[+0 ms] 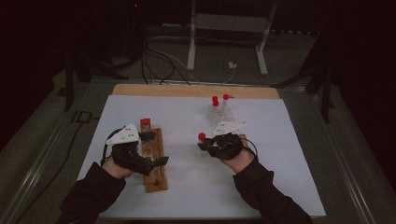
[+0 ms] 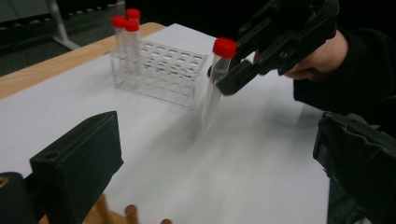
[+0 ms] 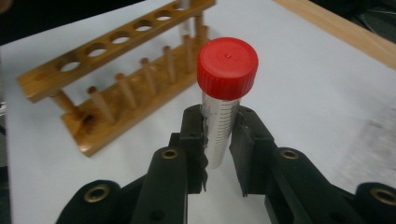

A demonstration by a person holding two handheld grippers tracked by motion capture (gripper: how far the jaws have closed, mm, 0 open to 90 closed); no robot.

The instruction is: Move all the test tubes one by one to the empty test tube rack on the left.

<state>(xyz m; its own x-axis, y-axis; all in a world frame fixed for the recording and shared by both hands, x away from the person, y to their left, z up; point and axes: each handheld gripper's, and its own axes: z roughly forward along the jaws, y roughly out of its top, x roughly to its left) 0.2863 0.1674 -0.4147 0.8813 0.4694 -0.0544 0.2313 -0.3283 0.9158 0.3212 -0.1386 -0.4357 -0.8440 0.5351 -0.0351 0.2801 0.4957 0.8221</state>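
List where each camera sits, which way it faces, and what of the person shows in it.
High view: above the person's side, facing forward and down on the table; both forearms, the left tool and the right tool.
Left gripper view: rides the left tool, facing across to the clear rack; its own jaws stand apart.
Right gripper view: rides the right tool, facing the wooden rack; its jaws clamp the red-capped tube.
Shared: both gripper views show that tube.
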